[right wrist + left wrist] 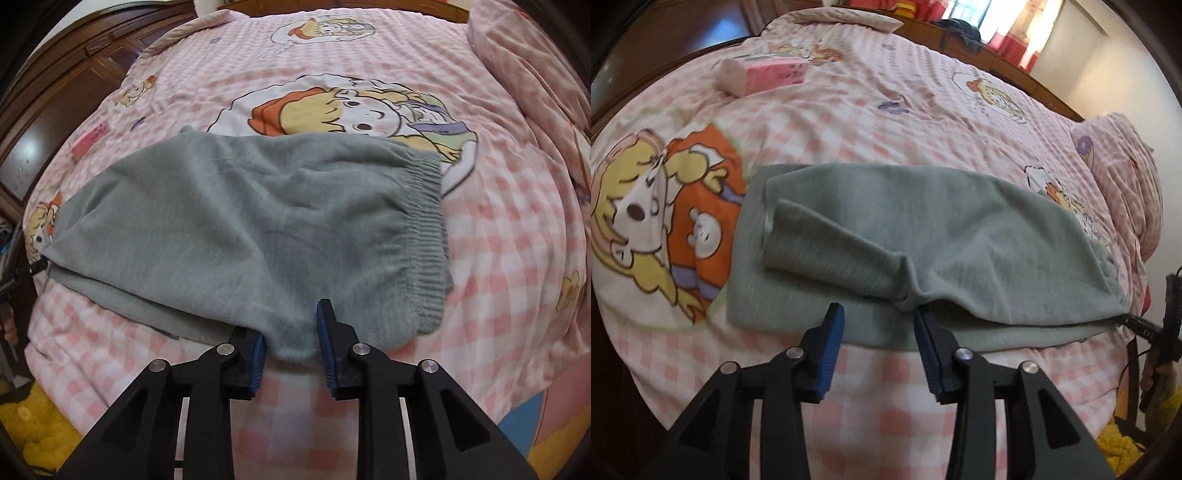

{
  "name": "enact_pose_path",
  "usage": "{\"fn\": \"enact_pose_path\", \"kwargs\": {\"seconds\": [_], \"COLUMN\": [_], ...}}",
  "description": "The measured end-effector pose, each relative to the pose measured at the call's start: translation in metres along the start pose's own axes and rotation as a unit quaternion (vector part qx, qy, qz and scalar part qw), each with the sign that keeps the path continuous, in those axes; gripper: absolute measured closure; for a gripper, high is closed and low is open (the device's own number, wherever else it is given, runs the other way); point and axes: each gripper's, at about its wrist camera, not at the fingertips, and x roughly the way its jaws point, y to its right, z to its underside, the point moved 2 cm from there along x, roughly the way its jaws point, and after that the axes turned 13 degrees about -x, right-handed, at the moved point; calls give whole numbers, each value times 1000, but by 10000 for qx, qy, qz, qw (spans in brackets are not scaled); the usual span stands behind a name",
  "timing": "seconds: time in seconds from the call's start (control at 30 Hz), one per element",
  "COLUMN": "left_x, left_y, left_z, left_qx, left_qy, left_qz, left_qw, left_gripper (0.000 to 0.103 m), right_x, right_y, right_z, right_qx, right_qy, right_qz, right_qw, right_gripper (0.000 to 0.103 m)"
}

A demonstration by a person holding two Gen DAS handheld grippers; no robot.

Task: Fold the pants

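The big pink bed (886, 110) holds the green pants (923, 229), folded over near its front edge so both tools can reach. The left gripper (879, 325) and right gripper (291, 332) are both wide open, holding nothing. The fold hides the bottom layer.

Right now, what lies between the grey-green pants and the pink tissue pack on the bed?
Only bare pink checked bedsheet lies between the pants and the tissue pack; nothing else sits on that stretch. The left wrist view shows this.
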Motion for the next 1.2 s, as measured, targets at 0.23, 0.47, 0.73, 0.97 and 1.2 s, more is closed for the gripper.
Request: {"fn": "enact_pose_path", "kwargs": {"seconds": [0.23,0.47,0.73,0.97,1.2], "left_x": [-23,-14,19,30,37], "left_y": [-5,-9,-13,-20,-15], "left_z": [-8,-43,-47,-43,-45], "left_qx": [-663,-1204,-1526,-1714,-1549], "left_qy": [123,242,48,35,188], "left_qz": [310,-62,-116,-121,-195], "left_qw": [9972,9924,9882,9851,9876], "left_gripper": [41,38,38,38,88], "right_x": [-25,-53,-37,-7,-36], "right_y": [8,45,75,76,66], "right_z": [8,2,-1,12,-15], "right_qx": [132,959,1450,1859,1198], "right_qy": [43,398,179,-166,291], "right_qz": [271,191,136,-276,369], "right_qw": [9995,9944,9892,9821,9917], "right_gripper": [64,62,57,62,82]}}
